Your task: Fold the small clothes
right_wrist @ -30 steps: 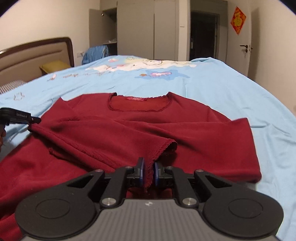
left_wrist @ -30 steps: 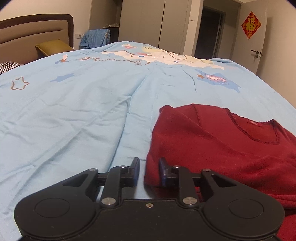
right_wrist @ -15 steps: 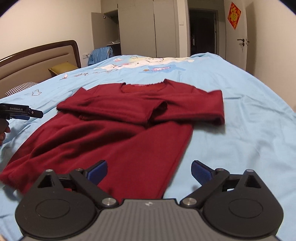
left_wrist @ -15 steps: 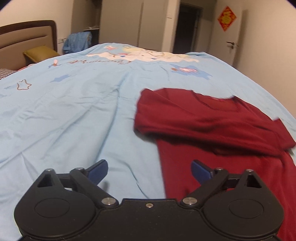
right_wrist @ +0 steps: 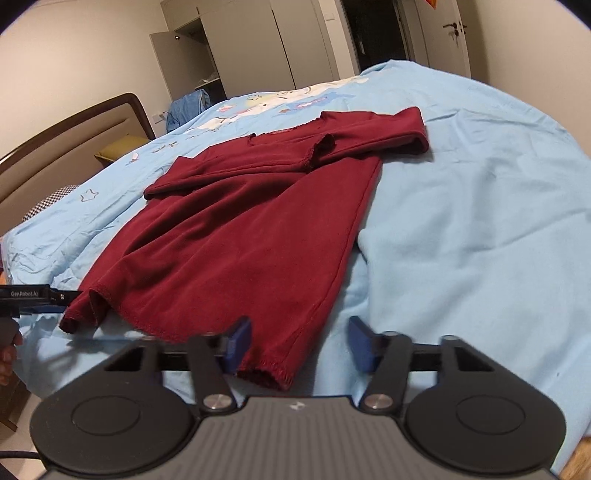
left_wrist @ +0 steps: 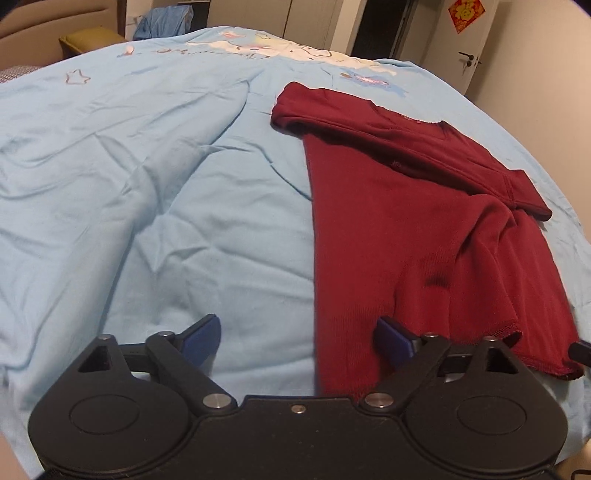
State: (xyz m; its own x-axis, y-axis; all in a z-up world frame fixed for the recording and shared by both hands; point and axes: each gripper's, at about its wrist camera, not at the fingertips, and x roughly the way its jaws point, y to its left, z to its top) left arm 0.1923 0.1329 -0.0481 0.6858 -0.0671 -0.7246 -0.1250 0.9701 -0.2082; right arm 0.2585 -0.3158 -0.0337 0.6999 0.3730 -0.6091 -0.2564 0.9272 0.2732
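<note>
A dark red long-sleeved top [left_wrist: 399,221] [right_wrist: 236,236] lies flat on the light blue bedsheet [left_wrist: 147,184] [right_wrist: 480,221], both sleeves folded across the chest near the collar. My left gripper [left_wrist: 297,341] is open at the hem's left corner, its right blue pad over the fabric edge. My right gripper [right_wrist: 297,345] is open at the hem's right corner, and that corner lies between its pads. The left gripper's tip [right_wrist: 40,295] shows at the left edge of the right wrist view, beside the other hem corner.
The bed has a brown headboard [right_wrist: 74,147] at the left with a checked pillow [right_wrist: 48,201] and a yellow-green cushion [left_wrist: 92,40]. Wardrobes [right_wrist: 240,48], a dark doorway [left_wrist: 380,29] and a white door [left_wrist: 476,48] stand beyond the bed.
Both grippers let go of the folded sleeves, opened wide, and drew back down the top to its hem corners. The top now lies with both sleeves folded in.
</note>
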